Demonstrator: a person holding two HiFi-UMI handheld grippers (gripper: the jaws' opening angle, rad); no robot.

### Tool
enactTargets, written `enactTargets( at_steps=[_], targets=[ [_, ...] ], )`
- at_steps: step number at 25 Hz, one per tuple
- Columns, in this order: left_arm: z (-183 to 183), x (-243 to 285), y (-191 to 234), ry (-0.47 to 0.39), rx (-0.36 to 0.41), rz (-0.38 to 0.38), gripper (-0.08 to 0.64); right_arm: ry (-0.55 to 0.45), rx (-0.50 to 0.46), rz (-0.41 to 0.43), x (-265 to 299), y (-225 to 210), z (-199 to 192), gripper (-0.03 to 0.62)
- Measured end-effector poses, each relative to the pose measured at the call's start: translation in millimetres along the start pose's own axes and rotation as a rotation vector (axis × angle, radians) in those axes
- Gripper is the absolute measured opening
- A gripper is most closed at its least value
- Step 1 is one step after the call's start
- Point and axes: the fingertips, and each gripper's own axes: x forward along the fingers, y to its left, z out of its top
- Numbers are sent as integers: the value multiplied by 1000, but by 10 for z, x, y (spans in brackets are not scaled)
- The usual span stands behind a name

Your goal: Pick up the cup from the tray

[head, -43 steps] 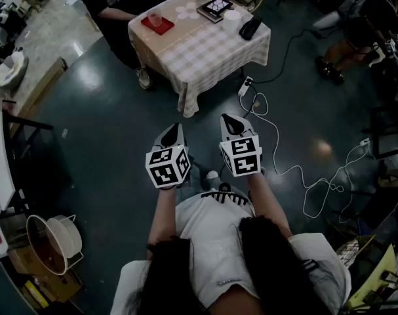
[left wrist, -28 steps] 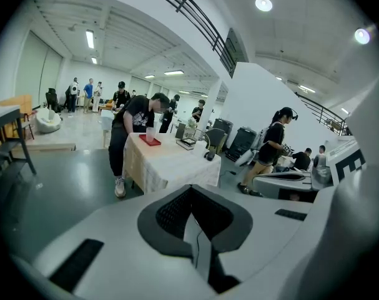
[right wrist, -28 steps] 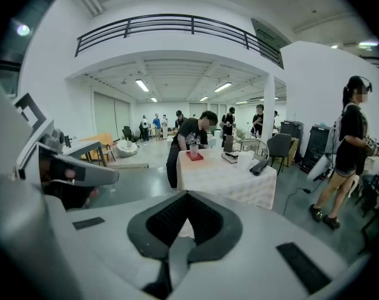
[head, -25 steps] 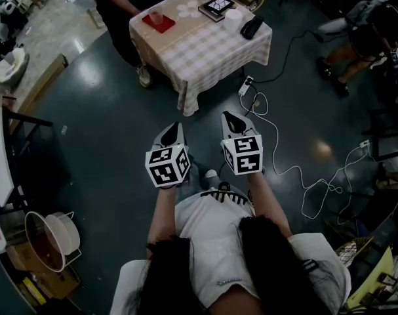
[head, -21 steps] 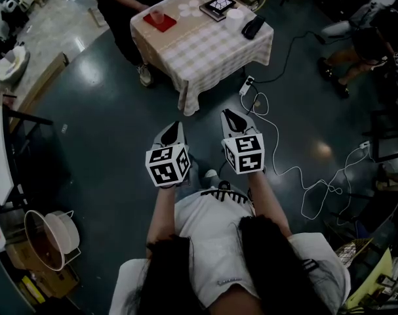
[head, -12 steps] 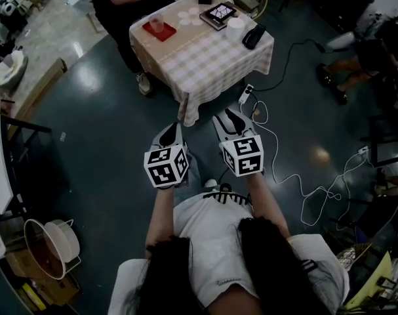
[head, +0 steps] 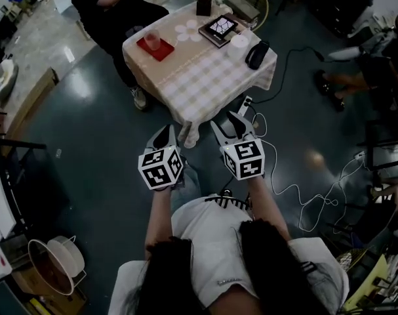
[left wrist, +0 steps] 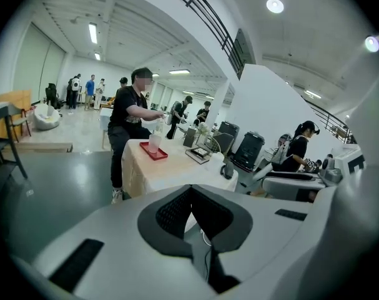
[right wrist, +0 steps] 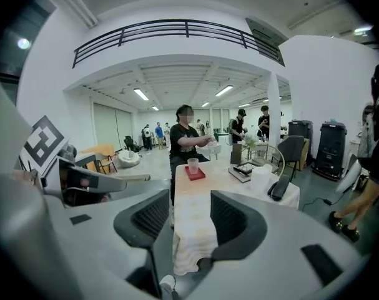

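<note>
A pale translucent cup [head: 152, 41] stands on a red tray [head: 160, 50] at the far left corner of a table with a checked cloth [head: 205, 74]. Both grippers hover over the floor, short of the table's near edge. My left gripper [head: 163, 136] is shut, its pads [left wrist: 177, 212] meeting with nothing held. My right gripper [head: 229, 125] has its jaws opening, and only air lies between its pads [right wrist: 153, 214]. Far ahead, the cup [right wrist: 193, 165] and tray [right wrist: 195, 174] show through that gap. The left gripper view has the cup [left wrist: 154, 143] at left of centre.
A seated person in black [head: 107, 5] is at the table's far left side. On the table lie a tablet on a book [head: 219, 27], a white roll [head: 238, 41] and a black handset [head: 256, 54]. A power strip [head: 246, 102] and cables [head: 297, 190] cross the floor at right.
The table has come closer and lower in the head view as the person walks toward it. My right gripper's jaws have spread apart from shut. The left gripper stays shut.
</note>
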Motion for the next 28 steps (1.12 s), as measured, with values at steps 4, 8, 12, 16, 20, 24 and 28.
enactTargets(
  at_steps=[4, 8, 12, 16, 20, 24, 28],
  targets=[
    [254, 248, 149, 12, 10, -7, 5, 2, 8, 0, 321, -44, 210, 202],
    [473, 451, 290, 19, 11, -16, 5, 13, 10, 0, 582, -53, 352, 215],
    [694, 626, 389, 23, 35, -42, 5, 9, 24, -19, 800, -94, 496, 222],
    [902, 783, 503, 25, 59, -62, 5, -7, 29, -42, 1033, -116, 663, 225],
    [1055, 889, 636, 26, 79, -74, 5, 8, 47, -41, 1255, -83, 717, 241],
    [1155, 971, 776, 32, 82, -75, 5, 23, 53, -39, 1416, -34, 723, 256],
    [1171, 1006, 881, 45, 83, -61, 5, 22, 53, -34, 1510, 15, 750, 259]
  ],
)
